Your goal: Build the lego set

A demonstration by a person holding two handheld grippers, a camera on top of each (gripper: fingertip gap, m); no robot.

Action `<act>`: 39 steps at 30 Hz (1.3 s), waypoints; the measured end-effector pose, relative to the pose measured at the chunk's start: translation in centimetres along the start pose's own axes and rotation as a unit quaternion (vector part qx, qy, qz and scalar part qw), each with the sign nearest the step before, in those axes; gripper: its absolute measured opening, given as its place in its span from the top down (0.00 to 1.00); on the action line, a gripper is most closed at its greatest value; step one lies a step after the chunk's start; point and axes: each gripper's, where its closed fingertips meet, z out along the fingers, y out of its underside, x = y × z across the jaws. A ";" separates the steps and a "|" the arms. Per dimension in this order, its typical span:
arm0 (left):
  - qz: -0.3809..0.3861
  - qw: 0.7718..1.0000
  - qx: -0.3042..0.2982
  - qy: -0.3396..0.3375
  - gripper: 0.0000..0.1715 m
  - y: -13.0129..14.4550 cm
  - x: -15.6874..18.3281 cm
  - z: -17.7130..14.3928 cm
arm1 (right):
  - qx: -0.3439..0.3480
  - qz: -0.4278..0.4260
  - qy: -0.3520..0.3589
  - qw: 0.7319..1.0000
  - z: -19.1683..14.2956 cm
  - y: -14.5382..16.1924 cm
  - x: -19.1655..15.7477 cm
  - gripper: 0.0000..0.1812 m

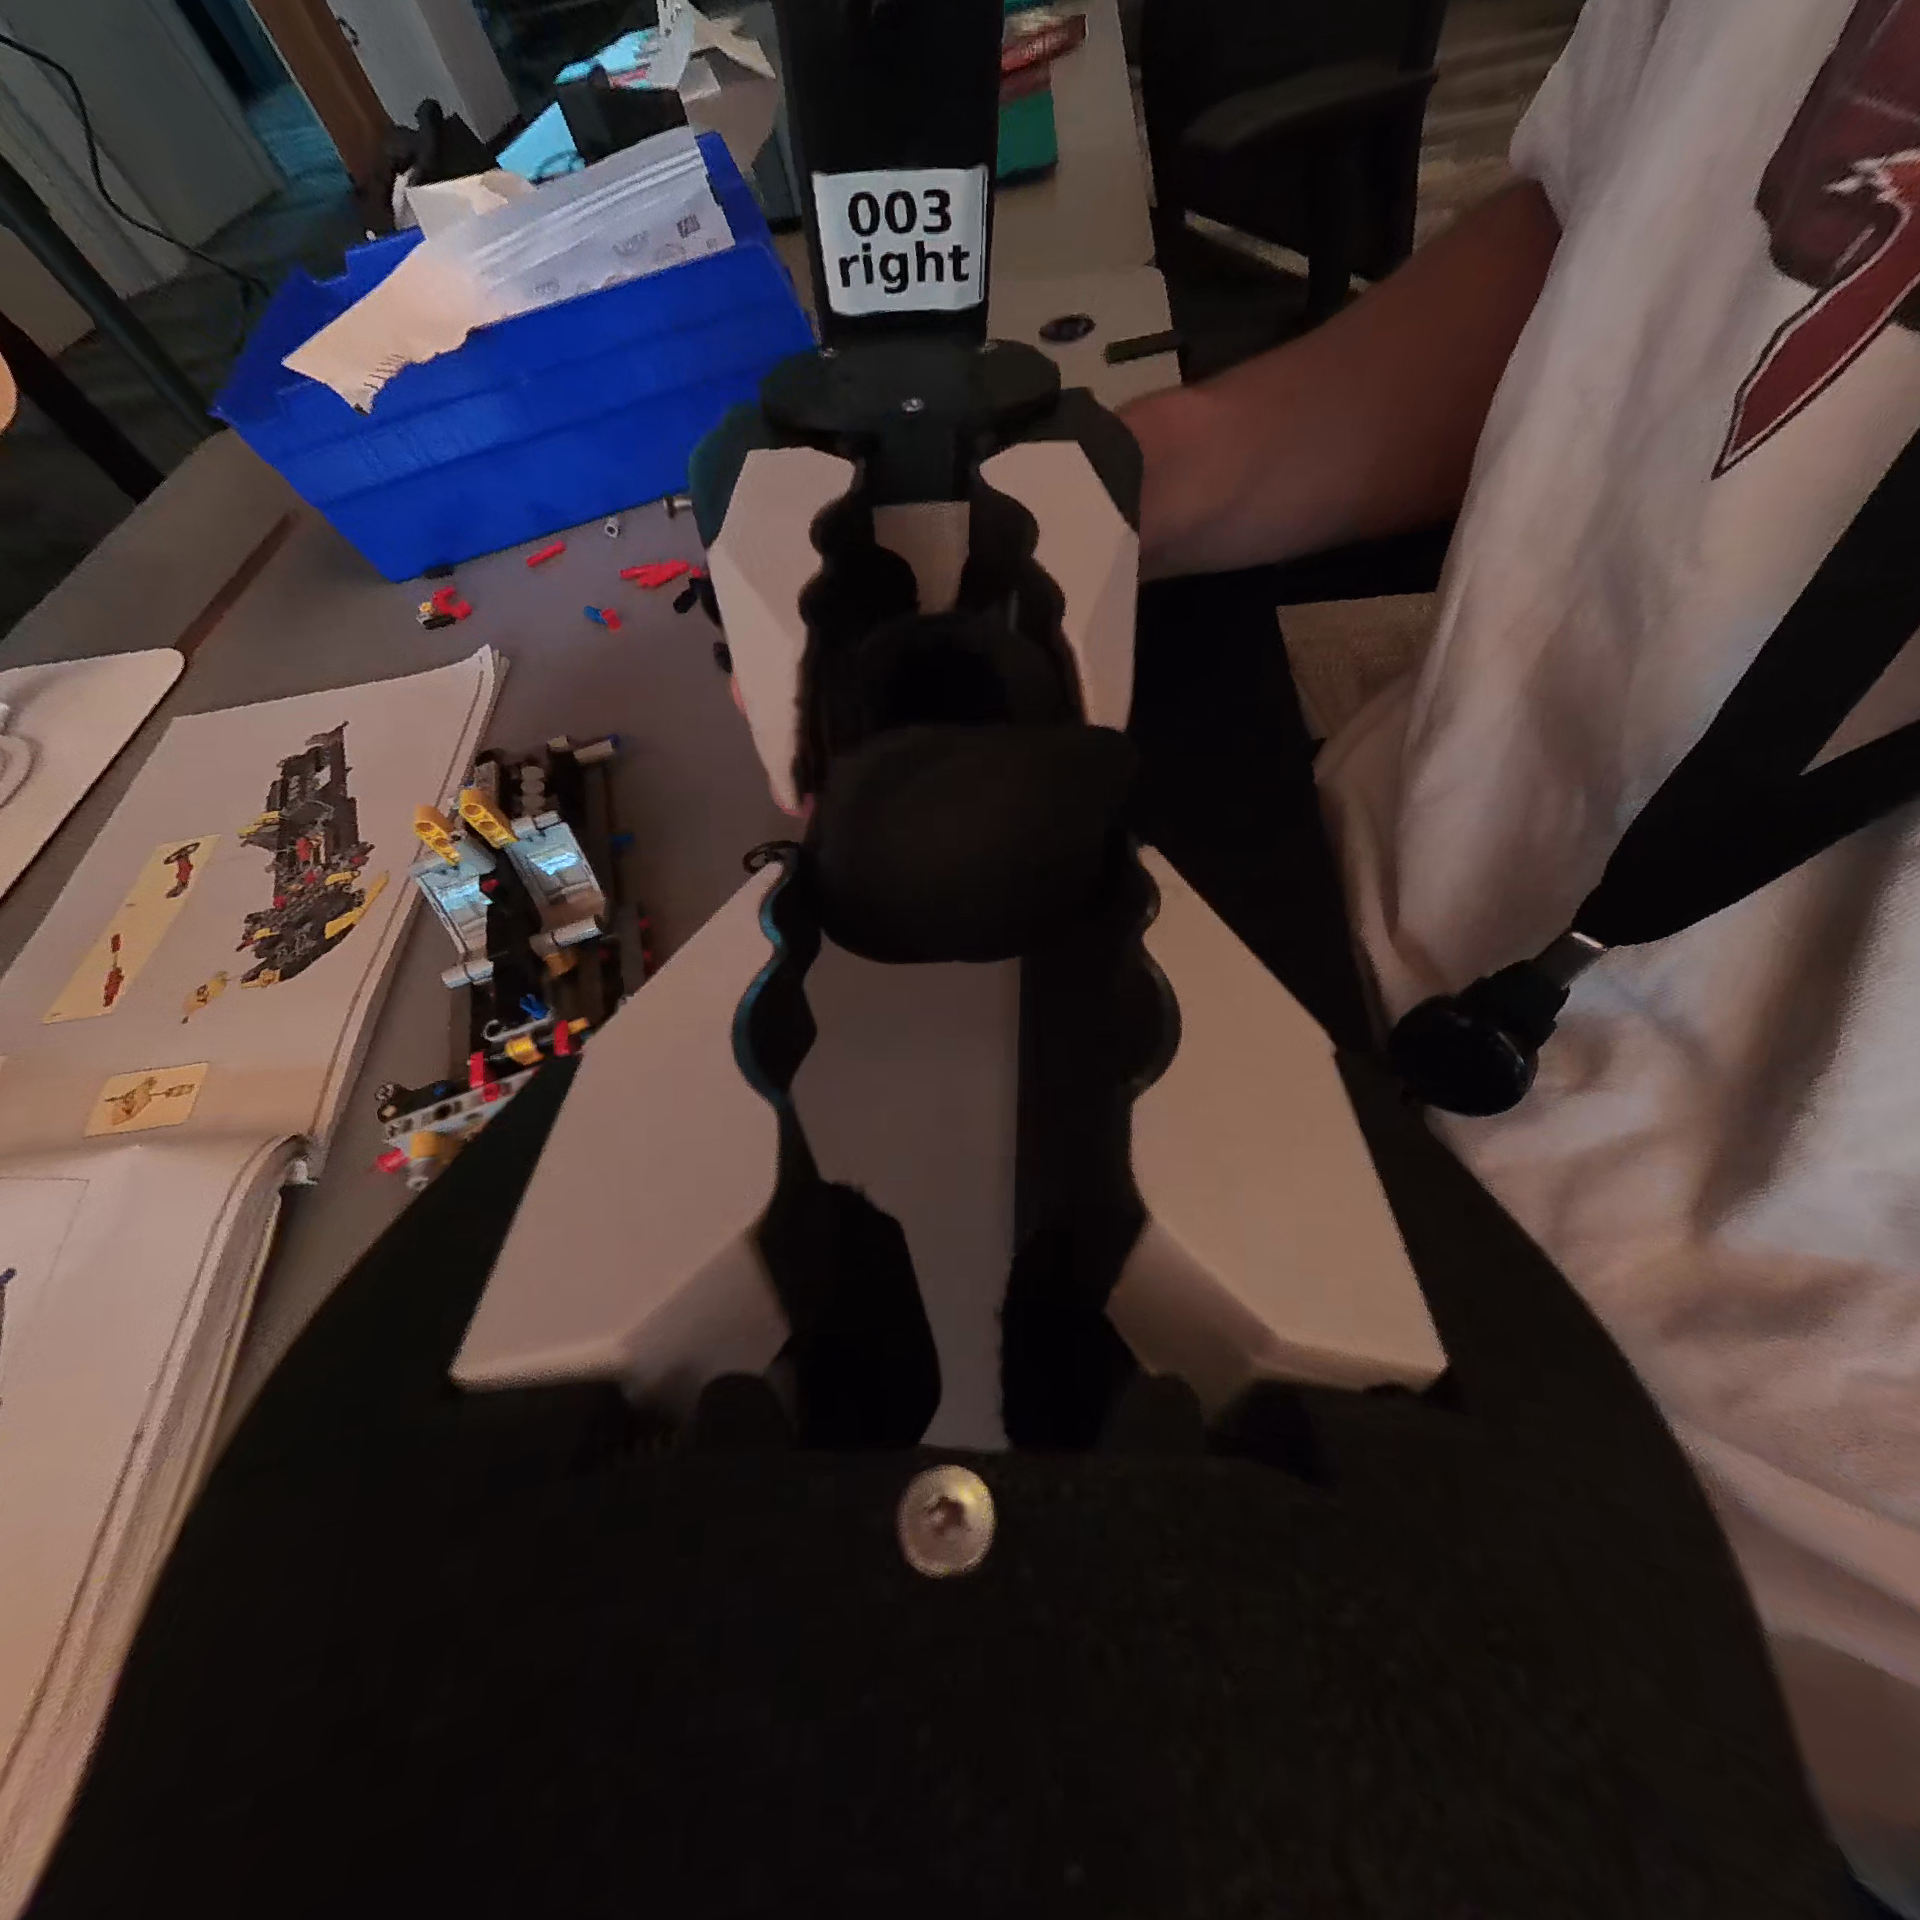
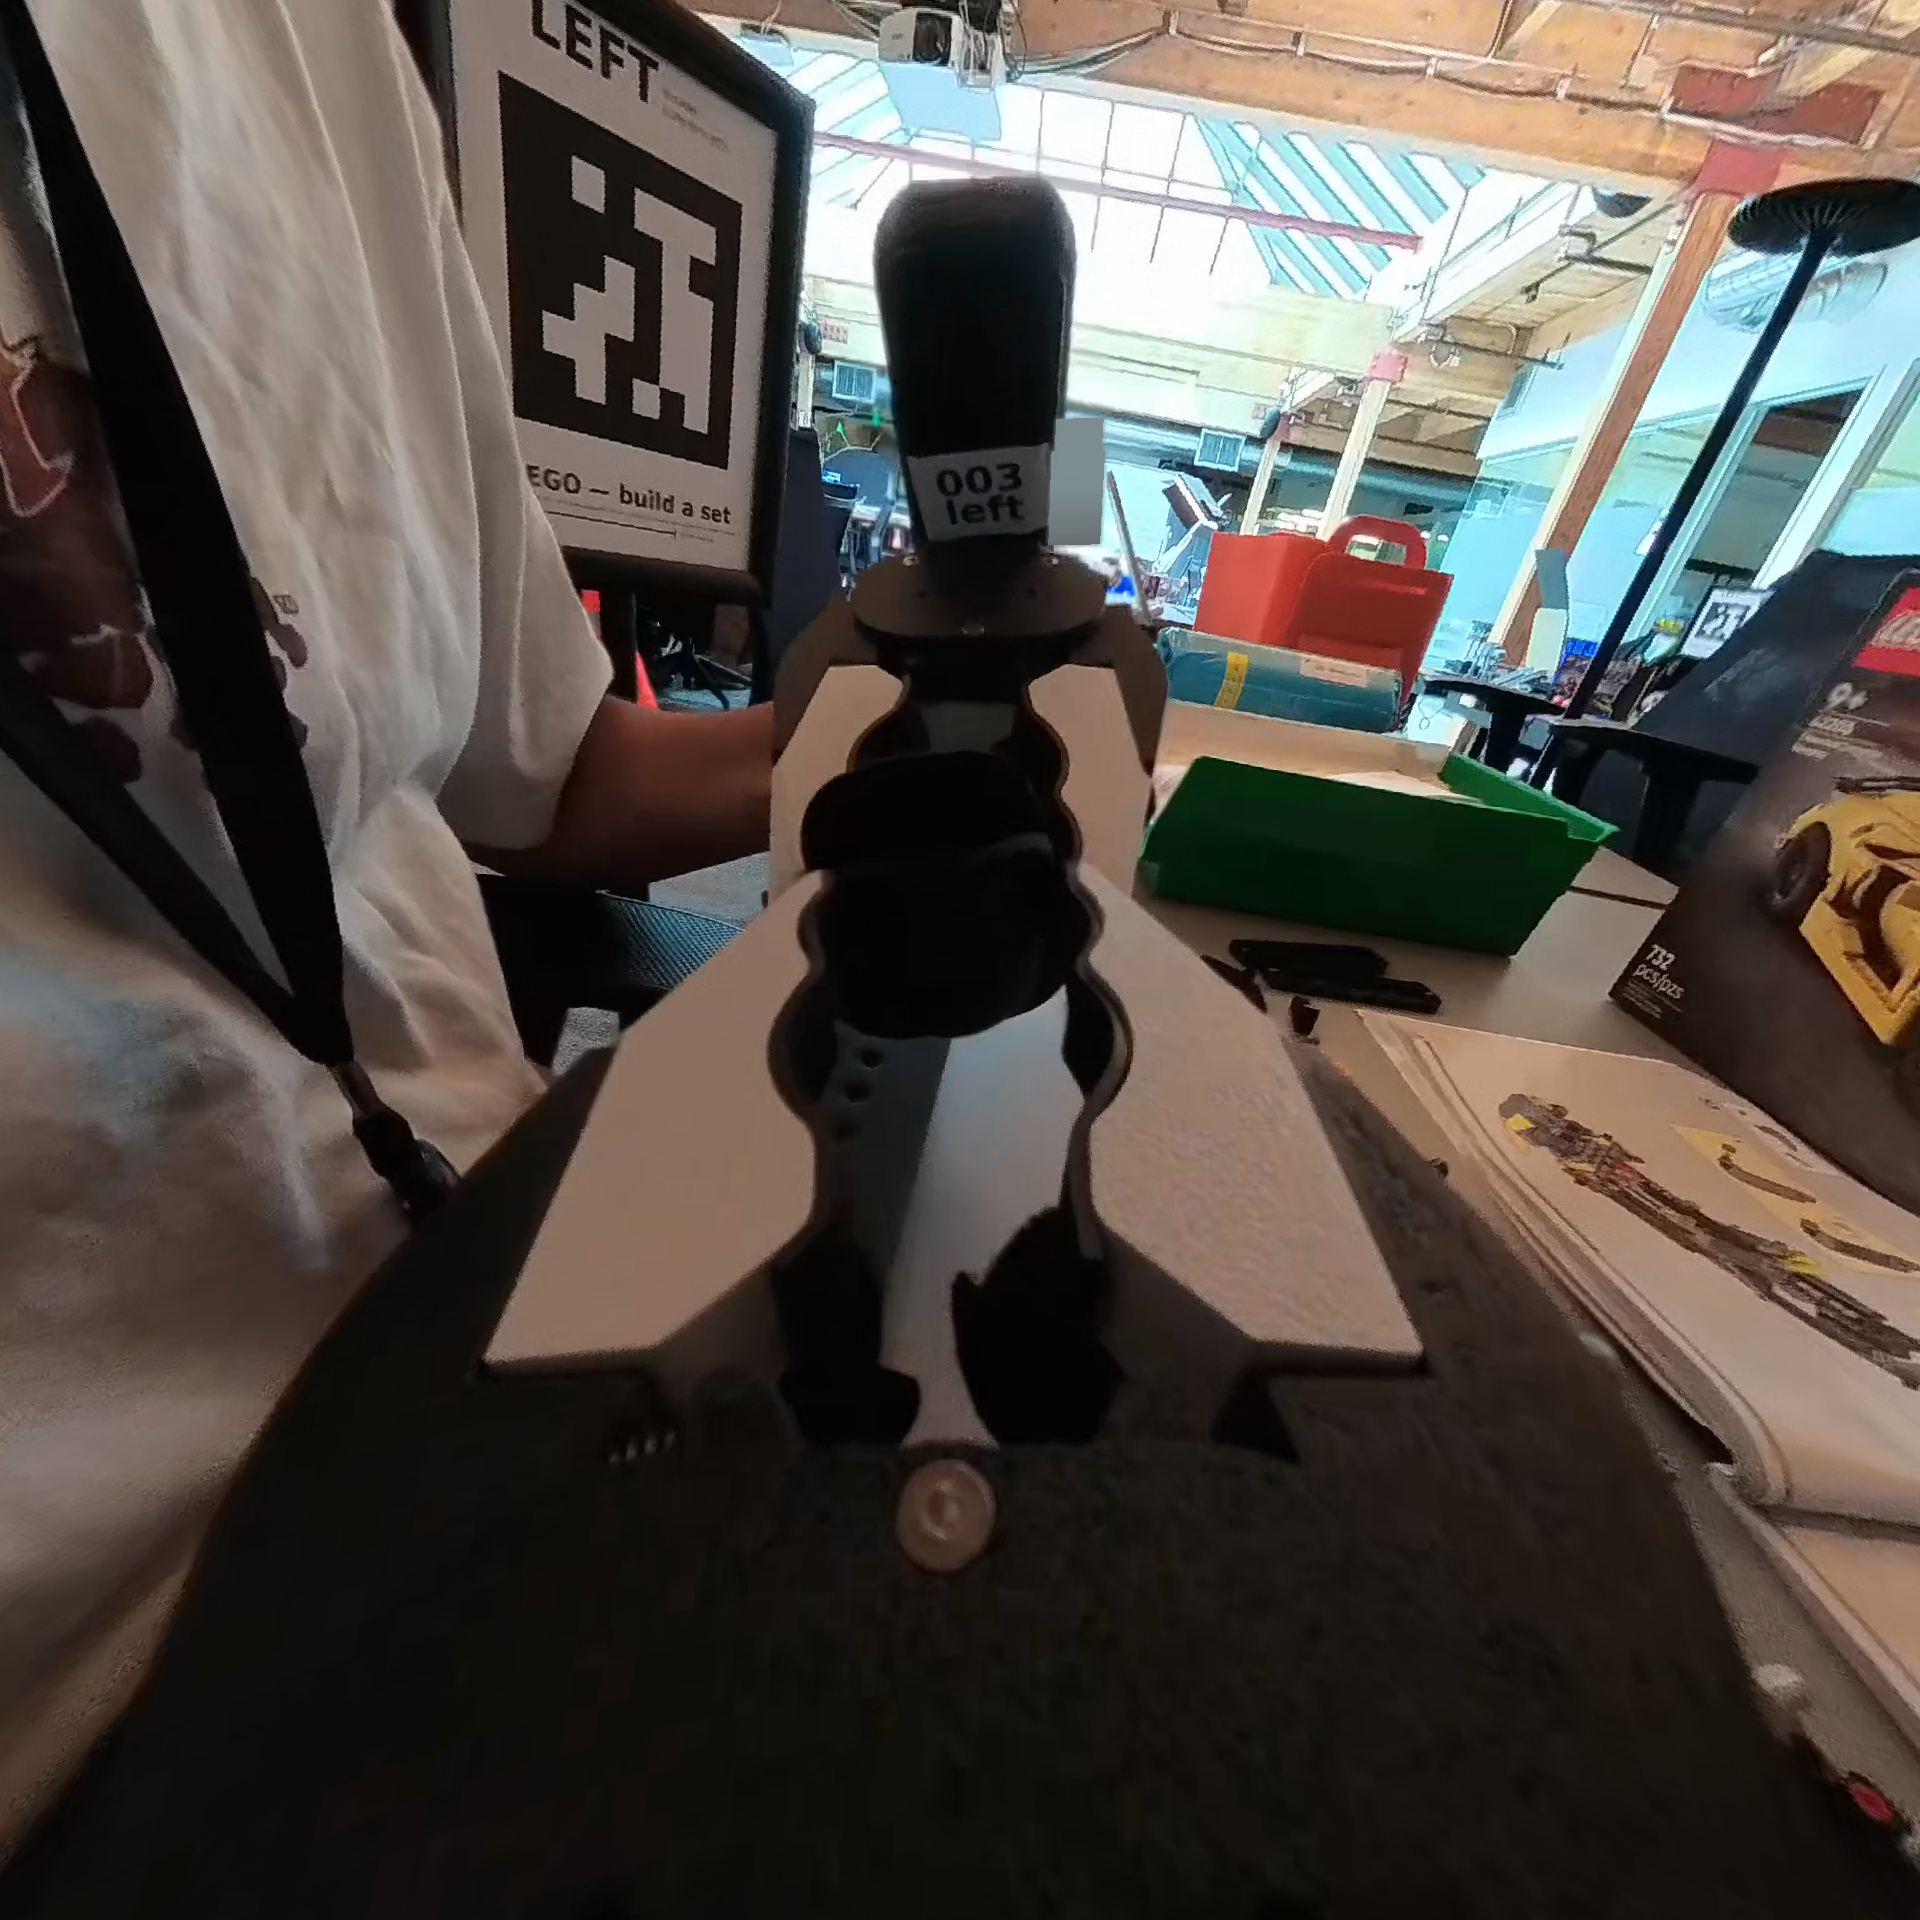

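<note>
left tongs [image 1: 961,914] + right tongs [image 2: 940,935] tip-to-tip, clenched, empty | half-built lego car [image 1: 520,914] left of them on worktop [image 1: 665,582]: light, rigid, pops apart | grip black chassis rails, not yellow bits

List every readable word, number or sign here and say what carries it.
Writing is not quoted; these carry it:
White sticker on right gripper handle.
White sticker on left gripper handle.
Marker board beside the person.
Black set box.
Instruction booklet: too small.
Bags in blue bin: too small.
</note>
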 end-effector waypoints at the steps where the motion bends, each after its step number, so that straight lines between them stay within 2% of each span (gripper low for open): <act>1: -0.005 1.000 0.009 -0.005 0.69 -0.1 0.2 -0.3 | -0.003 0.005 0.000 1.000 0.2 -0.1 -0.3 0.74; 4: -0.017 0.999 0.020 -0.027 0.69 0.0 1.5 -1.7 | -0.002 0.002 0.014 1.000 -0.3 -0.9 -1.5 0.74; 7: -0.046 0.995 -0.011 -0.092 0.69 2.4 1.6 -4.2 | 0.012 0.014 0.085 0.996 -3.3 -1.8 -0.4 0.82; 9: -0.084 0.983 -0.042 -0.159 0.69 5.0 0.6 -7.3 | 0.034 0.035 0.159 0.986 -6.4 -2.0 1.9 0.86; 11: -0.121 0.956 -0.075 -0.255 0.69 8.2 -1.3 -12.4 | 0.052 0.053 0.225 0.971 -9.1 -1.6 4.3 0.86; 13: -0.168 0.908 -0.097 -0.373 0.69 11.7 -3.4 -19.5 | 0.057 0.054 0.257 0.963 -10.2 -1.5 5.4 0.83; 14: -0.197 0.873 -0.099 -0.434 0.69 13.3 -4.2 -23.7 | 0.056 0.044 0.264 0.962 -10.3 -1.7 5.5 0.83; 16: -0.251 0.788 -0.093 -0.554 0.69 16.9 -4.9 -32.1 | 0.054 0.024 0.271 0.961 -10.3 -1.6 5.5 0.84; 18: -0.323 0.685 -0.099 -0.645 0.69 21.4 -4.1 -39.3 | 0.047 0.034 0.256 0.965 -9.7 -1.2 5.3 0.84; 19: -0.346 0.643 -0.109 -0.675 0.69 23.4 -3.5 -42.1 | 0.045 0.039 0.251 0.966 -9.6 -1.0 5.3 0.85; 21: -0.384 0.579 -0.153 -0.703 0.69 27.1 -2.2 -46.4 | 0.032 0.045 0.250 0.967 -9.3 -0.4 5.5 0.86; 22: -0.394 0.554 -0.182 -0.710 0.69 28.5 -1.8 -48.4 | 0.022 0.049 0.250 0.967 -9.3 0.0 5.6 0.86; 24: -0.418 0.523 -0.221 -0.710 0.69 30.8 -1.6 -51.7 | 0.008 0.058 0.247 0.967 -9.1 0.6 5.7 0.86; 25: -0.437 0.517 -0.224 -0.701 0.69 31.6 -1.9 -52.8 | 0.006 0.059 0.246 0.968 -9.0 0.7 5.7 0.87; 27: -0.503 0.526 -0.229 -0.646 0.69 33.6 -2.2 -53.3 | 0.000 0.058 0.246 0.967 -9.0 0.9 5.7 0.87; 31: -0.604 0.504 -0.264 -0.557 0.69 37.0 -0.7 -54.0 | 0.000 0.059 0.253 0.966 -9.2 1.0 5.9 0.88; 34: -0.620 0.484 -0.241 -0.568 0.69 37.6 -1.1 -55.3 | -0.001 0.068 0.251 0.966 -9.3 1.1 6.0 0.88; 39: -0.641 0.493 -0.227 -0.543 0.69 37.9 -1.7 -55.2 | 0.002 0.059 0.249 0.967 -9.2 0.9 5.9 0.91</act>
